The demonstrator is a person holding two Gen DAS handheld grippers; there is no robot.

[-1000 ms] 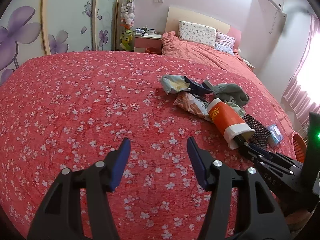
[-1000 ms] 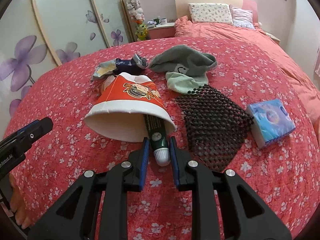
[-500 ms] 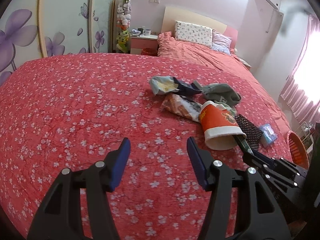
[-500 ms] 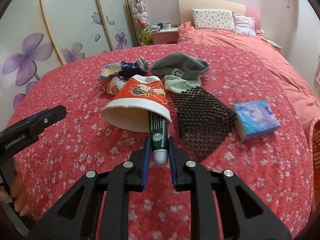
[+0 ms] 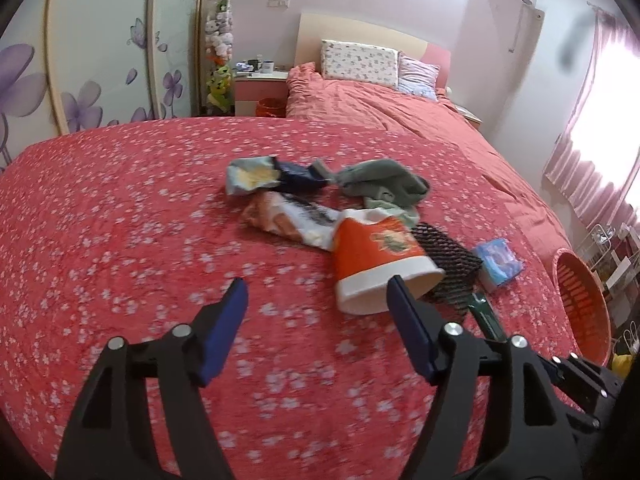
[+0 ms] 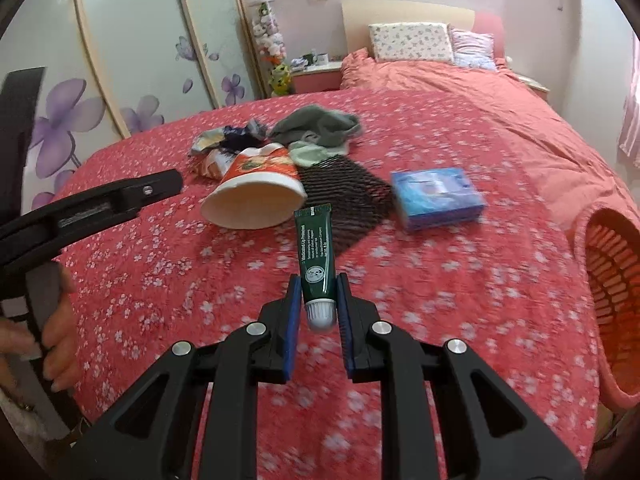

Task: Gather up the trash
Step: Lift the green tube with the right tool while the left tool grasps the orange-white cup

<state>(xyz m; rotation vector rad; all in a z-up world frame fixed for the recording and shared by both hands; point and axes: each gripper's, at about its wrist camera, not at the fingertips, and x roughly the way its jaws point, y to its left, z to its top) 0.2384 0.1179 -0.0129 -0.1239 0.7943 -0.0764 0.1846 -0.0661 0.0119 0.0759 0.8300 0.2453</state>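
My right gripper [image 6: 318,286] is shut on a dark green tube [image 6: 314,250] with a white cap, held clear of the red paper cup [image 6: 256,196] that lies on its side on the red flowered bedspread. The tube also shows in the left wrist view [image 5: 486,314]. My left gripper [image 5: 318,300] is open and empty above the bedspread, just left of the cup [image 5: 378,264]. Snack wrappers [image 5: 280,216] and a crumpled bag [image 5: 254,174] lie behind the cup.
An orange mesh basket [image 6: 612,276] stands off the bed's right edge; it also shows in the left wrist view [image 5: 582,300]. A black mesh mat [image 6: 344,196], a blue tissue pack [image 6: 438,196] and grey-green socks [image 6: 318,128] lie on the bed.
My right gripper has pulled the green tube back out of the red cup and toward the bed's near edge. The left gripper has drifted back a little, still open.
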